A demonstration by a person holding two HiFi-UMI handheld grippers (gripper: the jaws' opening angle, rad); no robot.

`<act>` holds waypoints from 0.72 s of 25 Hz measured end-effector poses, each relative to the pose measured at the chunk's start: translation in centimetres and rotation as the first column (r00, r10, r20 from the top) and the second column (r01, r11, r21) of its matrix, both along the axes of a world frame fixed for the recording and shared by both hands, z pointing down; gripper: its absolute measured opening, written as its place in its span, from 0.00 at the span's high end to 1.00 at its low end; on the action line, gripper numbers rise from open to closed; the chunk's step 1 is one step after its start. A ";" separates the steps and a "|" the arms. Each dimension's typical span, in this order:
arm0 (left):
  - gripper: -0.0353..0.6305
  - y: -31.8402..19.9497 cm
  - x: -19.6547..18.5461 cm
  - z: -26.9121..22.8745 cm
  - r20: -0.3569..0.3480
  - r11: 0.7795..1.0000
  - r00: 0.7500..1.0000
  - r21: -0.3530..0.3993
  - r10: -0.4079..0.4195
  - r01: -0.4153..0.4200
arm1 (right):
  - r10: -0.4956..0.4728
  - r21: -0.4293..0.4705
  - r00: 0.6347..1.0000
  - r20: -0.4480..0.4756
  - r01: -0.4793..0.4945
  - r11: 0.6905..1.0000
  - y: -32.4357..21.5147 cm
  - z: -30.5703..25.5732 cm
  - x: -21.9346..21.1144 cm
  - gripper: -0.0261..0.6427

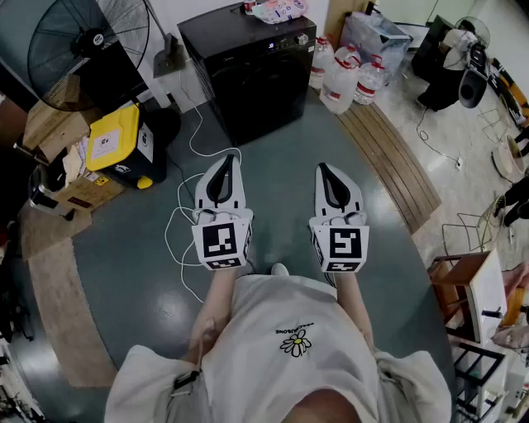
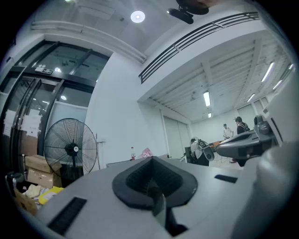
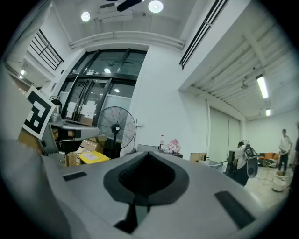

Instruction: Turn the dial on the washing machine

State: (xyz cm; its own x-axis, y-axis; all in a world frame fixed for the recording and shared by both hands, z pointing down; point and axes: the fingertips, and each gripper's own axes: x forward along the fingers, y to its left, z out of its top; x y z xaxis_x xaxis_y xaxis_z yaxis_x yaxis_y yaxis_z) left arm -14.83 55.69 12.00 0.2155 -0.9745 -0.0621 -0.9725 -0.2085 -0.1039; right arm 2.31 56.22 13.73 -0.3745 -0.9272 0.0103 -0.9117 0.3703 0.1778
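Clearly, both tools are closed and empty. The left gripper (image 1: 225, 165) has its white jaws pressed together with nothing between them, and its own view shows the dark pads (image 2: 150, 179) meeting along one seam. The right gripper (image 1: 326, 173) is pressed together too, pinching nothing, and its pads (image 3: 140, 175) are closed in its own view. The two are held side by side above the grey-green floor (image 1: 124, 248), just in front of the person's body, and touch no object.

The black box-shaped washing machine (image 1: 248, 66) stands well apart from both grippers, straight ahead of them against the far wall. A pink packet (image 1: 277, 10) lies on its top. Its dial cannot be made out. A thin white cable (image 1: 192, 136) trails over the floor between the machine and the left gripper.
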 end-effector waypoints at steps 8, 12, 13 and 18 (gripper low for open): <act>0.95 0.4 1.1 -0.1 0.008 1.000 1.000 0.009 0.003 -0.003 | -0.019 0.000 1.000 0.020 0.019 1.000 0.1 0.2 0.7 0.96; 0.95 0.5 1.3 0.2 0.007 1.000 1.000 0.005 0.007 -0.007 | -0.027 -0.003 0.999 0.041 0.028 1.000 -0.1 0.4 0.9 0.96; 0.95 0.5 1.1 0.3 0.003 1.000 1.000 0.002 0.004 -0.004 | -0.031 -0.003 0.998 0.047 0.031 1.000 -0.2 0.4 0.9 0.96; 0.95 0.4 0.5 0.7 -0.019 1.000 1.000 -0.014 -0.012 0.012 | -0.048 0.002 0.993 0.112 0.048 0.999 0.0 0.2 1.3 0.96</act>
